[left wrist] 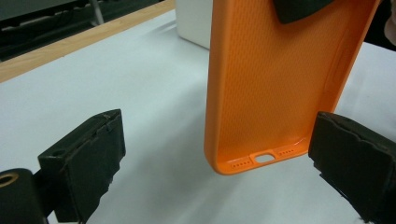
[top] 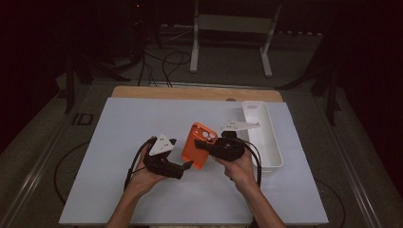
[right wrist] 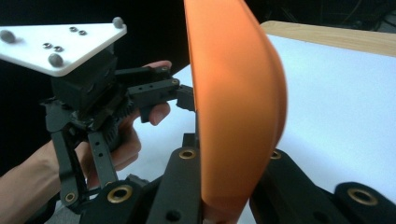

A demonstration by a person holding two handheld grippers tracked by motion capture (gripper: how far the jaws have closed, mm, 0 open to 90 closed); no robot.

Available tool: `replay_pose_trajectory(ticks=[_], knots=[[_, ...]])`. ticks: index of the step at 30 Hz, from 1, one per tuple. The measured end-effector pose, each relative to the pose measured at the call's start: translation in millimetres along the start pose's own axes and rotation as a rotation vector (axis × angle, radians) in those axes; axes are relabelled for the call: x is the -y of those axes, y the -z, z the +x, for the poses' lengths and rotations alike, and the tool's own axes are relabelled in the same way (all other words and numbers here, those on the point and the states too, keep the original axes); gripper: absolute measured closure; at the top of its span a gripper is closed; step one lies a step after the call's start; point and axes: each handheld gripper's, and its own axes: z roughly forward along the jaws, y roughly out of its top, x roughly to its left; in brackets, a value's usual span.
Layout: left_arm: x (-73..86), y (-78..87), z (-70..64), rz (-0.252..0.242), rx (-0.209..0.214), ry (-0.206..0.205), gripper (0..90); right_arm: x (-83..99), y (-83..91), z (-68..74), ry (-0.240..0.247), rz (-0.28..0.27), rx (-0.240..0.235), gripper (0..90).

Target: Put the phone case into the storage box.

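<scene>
Right gripper (top: 205, 145) is clamped on the case (top: 197, 142), lifted; left gripper (top: 186, 165), jaws apart, hasn't gripped it yet.

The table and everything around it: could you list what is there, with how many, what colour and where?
phone case: one, orange, held up above the middle of the sheet, open side toward the left gripper
tray: one, white, long and narrow, on the right side of the sheet
sheet: one, white, covering most of the table
table: one, wooden edge showing at the far side
frame: one, white, on the floor beyond the table
cables: several, black, on the floor beyond the table
left gripper: one, black, jaws open either side of the case's lower end
right gripper: one, black, shut on the case
hands: two, each holding a gripper
</scene>
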Motion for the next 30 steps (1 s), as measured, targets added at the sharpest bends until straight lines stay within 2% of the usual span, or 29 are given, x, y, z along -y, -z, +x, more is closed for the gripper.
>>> replay_pose_trajectory(ticks=[4, 9, 15, 20, 30], knots=[[0.0, -0.1, -0.1, 0.002, 0.004, 0.002, 5.8, 0.8, 0.2, 1.1, 0.023, 0.006, -0.012, 85.6], [0.0, 0.7, -0.9, -0.012, 0.036, 0.002, 8.5, 1.0, -0.4, 2.3, 0.047, 0.017, -0.034, 85.6], [0.3, 0.1, -3.0, -0.014, 0.067, -0.017, 14.0, 1.6, -1.5, 4.3, 0.078, 0.021, -0.055, 85.7], [0.6, -1.1, -4.8, -0.014, 0.091, -0.026, 16.2, 1.6, -1.8, 4.0, 0.082, 0.017, -0.070, 85.7], [0.9, -0.2, -4.8, -0.022, 0.163, -0.021, 29.4, 2.1, -0.1, 5.4, 0.109, 0.006, -0.131, 85.8]])
